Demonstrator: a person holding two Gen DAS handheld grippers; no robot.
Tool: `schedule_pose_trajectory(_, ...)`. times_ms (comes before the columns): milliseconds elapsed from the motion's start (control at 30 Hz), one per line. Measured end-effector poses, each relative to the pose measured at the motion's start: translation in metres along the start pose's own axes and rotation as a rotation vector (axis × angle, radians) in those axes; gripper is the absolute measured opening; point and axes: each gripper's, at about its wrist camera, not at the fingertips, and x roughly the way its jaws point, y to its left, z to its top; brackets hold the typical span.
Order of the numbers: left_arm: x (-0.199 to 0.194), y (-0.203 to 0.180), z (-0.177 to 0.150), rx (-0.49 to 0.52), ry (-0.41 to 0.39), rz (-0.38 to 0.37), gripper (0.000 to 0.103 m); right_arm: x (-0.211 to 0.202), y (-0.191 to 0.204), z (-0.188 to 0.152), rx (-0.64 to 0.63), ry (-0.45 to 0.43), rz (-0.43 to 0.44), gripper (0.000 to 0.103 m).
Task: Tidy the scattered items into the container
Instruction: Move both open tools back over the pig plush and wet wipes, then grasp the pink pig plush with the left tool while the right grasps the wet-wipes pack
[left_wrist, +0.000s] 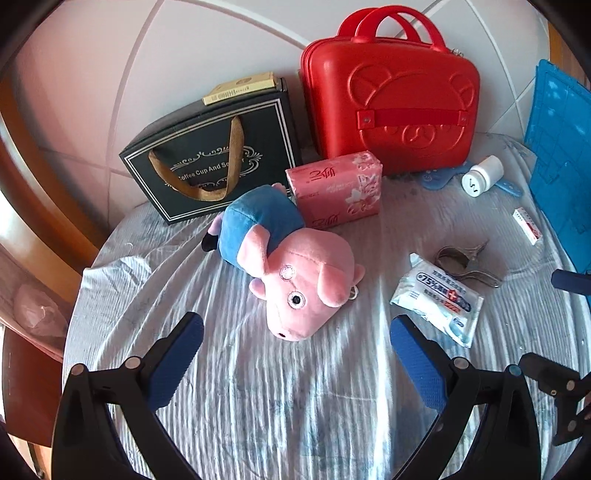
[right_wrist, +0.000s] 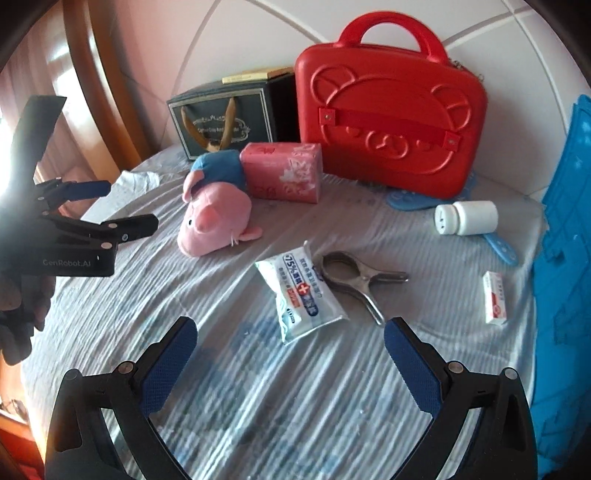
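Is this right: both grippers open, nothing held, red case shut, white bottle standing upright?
Not quite. The white bottle lies on its side, clearest in the right wrist view. The rest holds: left gripper and right gripper are open and empty, and the red case is shut.

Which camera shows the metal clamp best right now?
The right wrist view: the metal clamp lies in full outline, jaw ring and both handles clear, beside the wipes packet. In the left wrist view it sits farther off, partly hidden behind the packet.

Striped bed sheet (right_wrist: 295, 387) carries pig plush (right_wrist: 214, 218), wipes pack (right_wrist: 299, 295), clamp (right_wrist: 354, 277), red case (right_wrist: 388, 129).
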Motion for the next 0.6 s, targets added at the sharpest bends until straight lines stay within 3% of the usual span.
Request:
schedule_pose_trajectory(300,0.070,0.017,0.012,-0.106,0.010,-0.054,0.102,0.093,-0.004,-0.002,-0.023,0.056,-0.044,0.103)
schedule_pose_trajectory(600,0.109,0.016,0.037,-0.185,0.031,-0.084,0.102,0.129,-0.006,0.001,-0.027,0.068,-0.063,0.103)
